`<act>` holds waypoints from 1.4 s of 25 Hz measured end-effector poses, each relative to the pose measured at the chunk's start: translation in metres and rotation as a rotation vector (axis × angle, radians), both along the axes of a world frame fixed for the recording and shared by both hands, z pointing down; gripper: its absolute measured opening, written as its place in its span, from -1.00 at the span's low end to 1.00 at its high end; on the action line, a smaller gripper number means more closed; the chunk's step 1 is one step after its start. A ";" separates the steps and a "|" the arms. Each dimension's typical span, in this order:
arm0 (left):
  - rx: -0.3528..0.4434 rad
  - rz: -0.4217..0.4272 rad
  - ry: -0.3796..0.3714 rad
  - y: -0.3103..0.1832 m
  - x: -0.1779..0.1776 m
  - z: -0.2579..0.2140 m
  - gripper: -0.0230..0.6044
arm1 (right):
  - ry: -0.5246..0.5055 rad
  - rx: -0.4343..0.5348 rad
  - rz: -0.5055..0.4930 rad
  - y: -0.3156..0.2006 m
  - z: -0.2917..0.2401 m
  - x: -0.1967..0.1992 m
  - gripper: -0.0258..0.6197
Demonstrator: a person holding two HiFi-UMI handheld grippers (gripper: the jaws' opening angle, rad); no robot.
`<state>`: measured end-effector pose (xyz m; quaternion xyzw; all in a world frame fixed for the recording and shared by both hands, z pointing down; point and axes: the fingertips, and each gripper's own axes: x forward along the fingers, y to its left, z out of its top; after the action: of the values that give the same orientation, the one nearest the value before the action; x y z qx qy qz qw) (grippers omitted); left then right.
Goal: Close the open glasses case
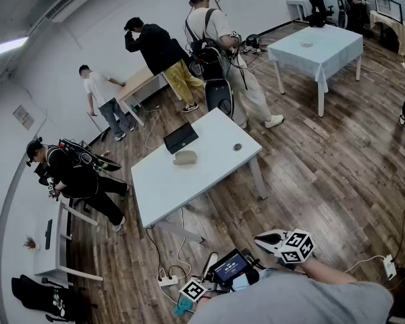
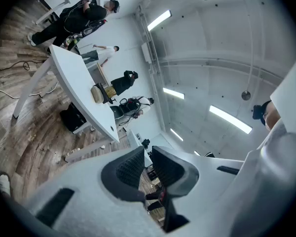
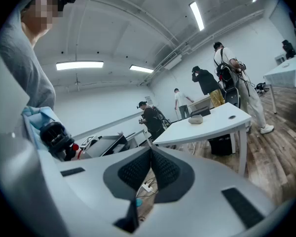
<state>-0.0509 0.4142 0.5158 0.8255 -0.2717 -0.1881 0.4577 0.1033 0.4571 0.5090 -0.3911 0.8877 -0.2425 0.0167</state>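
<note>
The open glasses case (image 1: 180, 138) is black, with its lid raised, and stands at the far side of a white table (image 1: 162, 187). A tan lump (image 1: 185, 157) lies just in front of it and a small dark disc (image 1: 237, 146) to its right. Both grippers are far from the table, near my body at the bottom of the head view. The right gripper (image 1: 270, 240) (image 3: 151, 147) is shut on nothing. The left gripper (image 2: 148, 147) is mostly hidden in the head view apart from its marker cube (image 1: 194, 290); its pads stand a thin slit apart, empty. Both gripper views show the case (image 2: 108, 90) (image 3: 200, 112) small and distant.
Several people stand or crouch behind and to the left of the white table. A power strip (image 1: 169, 281) and cables lie on the wooden floor between me and the table. A cloth-covered table (image 1: 317, 46) stands far right. A phone screen (image 1: 229, 267) sits by my grippers.
</note>
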 end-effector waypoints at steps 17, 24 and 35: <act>0.026 0.006 0.013 -0.001 0.005 -0.004 -0.77 | -0.077 0.019 -0.005 0.000 -0.004 0.005 -0.83; 0.018 -0.011 0.012 -0.001 0.003 0.000 -0.77 | -0.108 0.019 -0.025 -0.003 -0.006 0.003 -0.82; -0.003 -0.037 0.016 -0.001 -0.006 0.004 -0.77 | -0.134 -0.066 0.002 -0.008 0.012 0.001 -0.82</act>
<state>-0.0572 0.4130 0.5196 0.8181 -0.2834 -0.2029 0.4574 0.1043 0.4490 0.5209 -0.3753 0.8757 -0.2970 0.0635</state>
